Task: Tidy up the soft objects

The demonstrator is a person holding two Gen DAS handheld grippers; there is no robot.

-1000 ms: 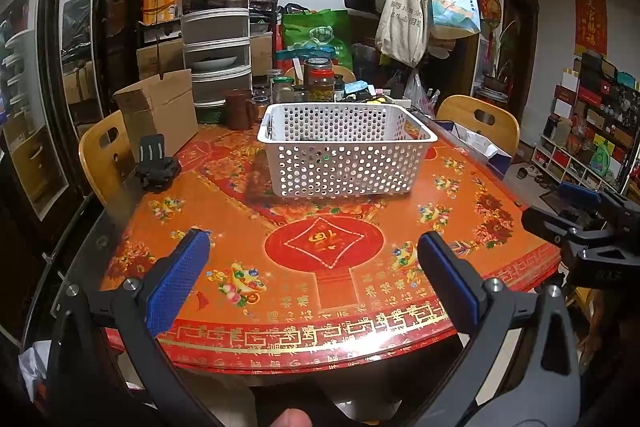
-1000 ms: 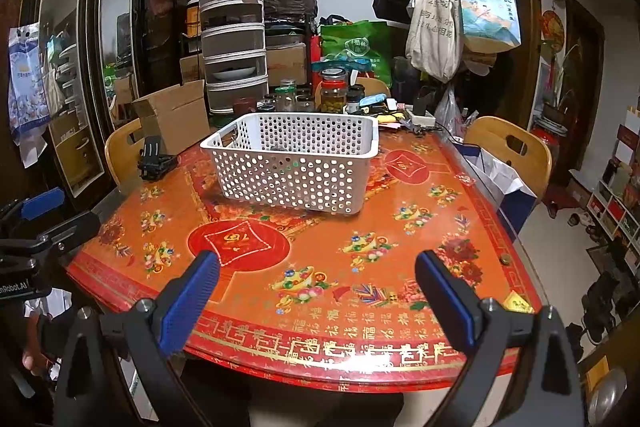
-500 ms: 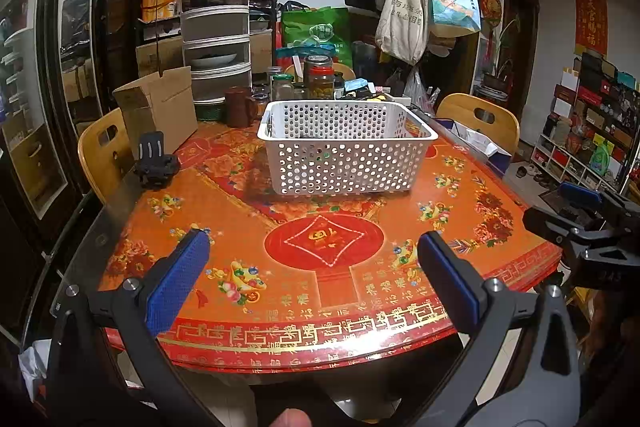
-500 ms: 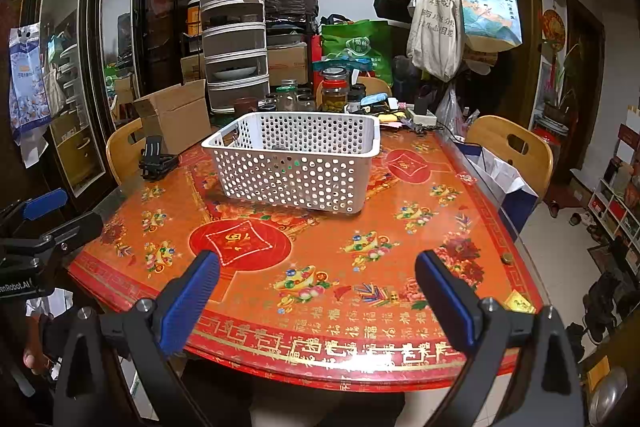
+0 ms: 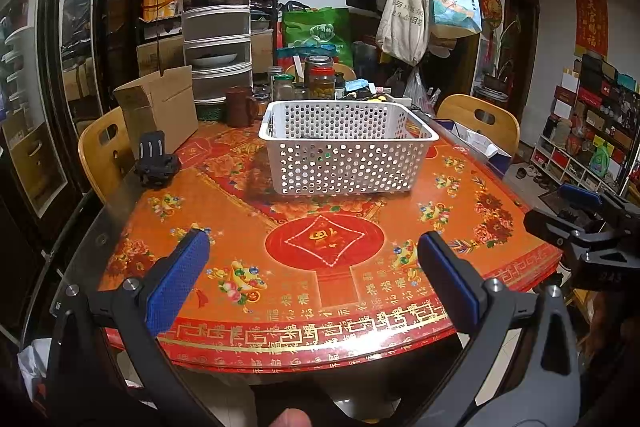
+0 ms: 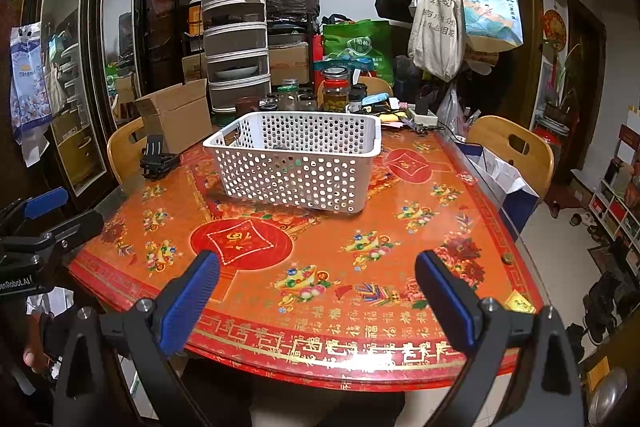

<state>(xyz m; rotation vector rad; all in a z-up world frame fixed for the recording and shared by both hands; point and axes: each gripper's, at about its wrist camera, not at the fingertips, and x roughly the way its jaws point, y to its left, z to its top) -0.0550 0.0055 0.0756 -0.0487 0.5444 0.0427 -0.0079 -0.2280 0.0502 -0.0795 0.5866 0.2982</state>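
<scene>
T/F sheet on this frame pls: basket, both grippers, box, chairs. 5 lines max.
1. The white basket stands upright on the table. True.
2. The left gripper is shut on a cloth. False: its jaws stand wide apart with nothing between them.
3. The right gripper is open and holds nothing. True.
4. The cardboard box sits inside the basket. False: it stands on the table, to the left of the basket and apart from it.
5. The basket is heaped above its rim with soft things. False: nothing rises over the rim; only something dark shows low inside.
</scene>
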